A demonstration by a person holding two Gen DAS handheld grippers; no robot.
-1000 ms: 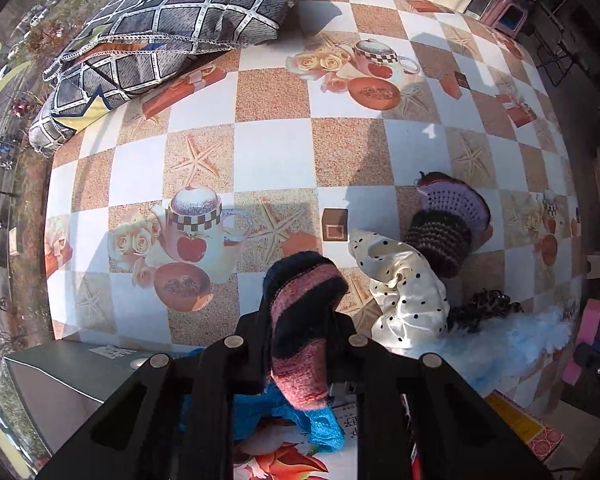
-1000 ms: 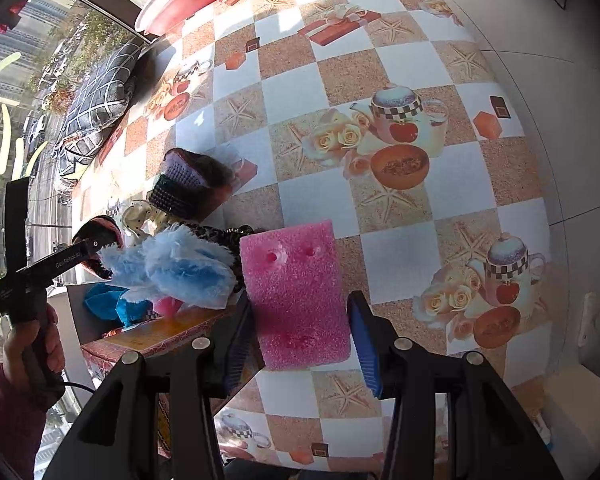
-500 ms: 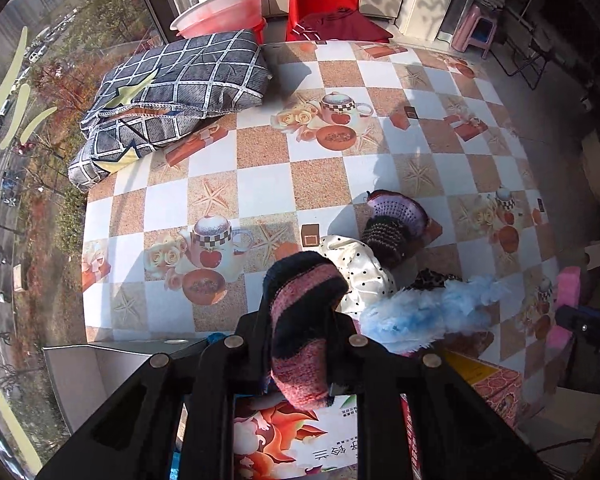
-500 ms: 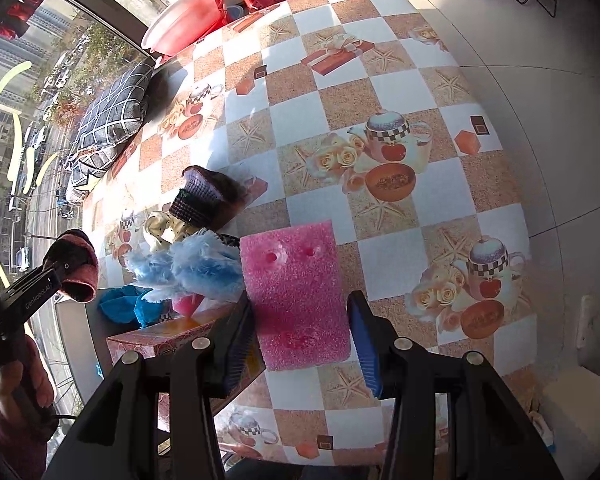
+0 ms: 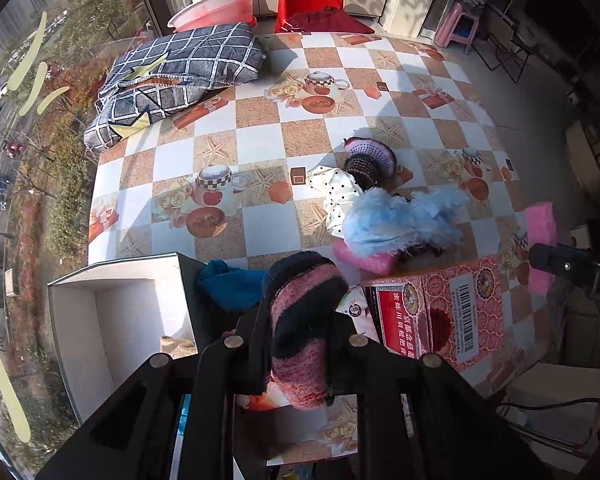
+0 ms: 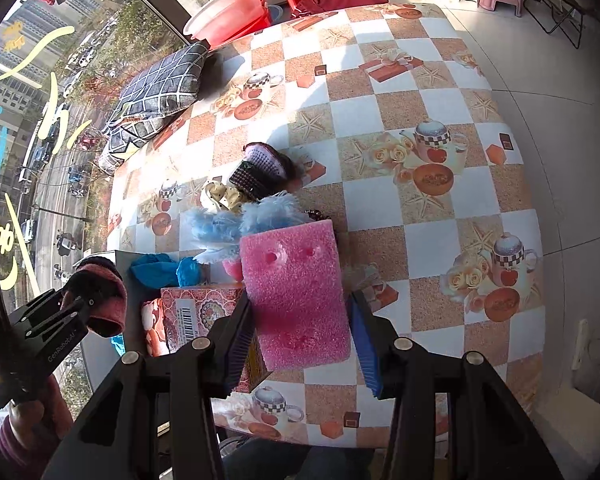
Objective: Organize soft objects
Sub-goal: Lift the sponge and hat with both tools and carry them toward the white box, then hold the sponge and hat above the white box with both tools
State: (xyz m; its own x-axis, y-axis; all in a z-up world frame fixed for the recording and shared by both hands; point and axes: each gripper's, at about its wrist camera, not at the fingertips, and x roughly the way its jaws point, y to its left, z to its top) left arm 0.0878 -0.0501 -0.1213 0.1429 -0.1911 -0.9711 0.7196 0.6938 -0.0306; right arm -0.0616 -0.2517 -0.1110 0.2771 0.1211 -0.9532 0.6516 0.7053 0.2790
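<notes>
Pink sponge (image 6: 296, 292) clamped in right gripper (image 6: 300, 328); only left view shows left gripper (image 5: 300, 344) pinching striped knit (image 5: 304, 320).

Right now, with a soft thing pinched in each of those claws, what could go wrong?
The pink sponge touches only the inner edges of the right gripper pads, so it might slip out. The striped knitted piece bulges beyond the left gripper on both sides and could snag on the white box rim if it is lowered there. The fluffy blue item lies at the table edge, over the red box, and might slide off.
</notes>
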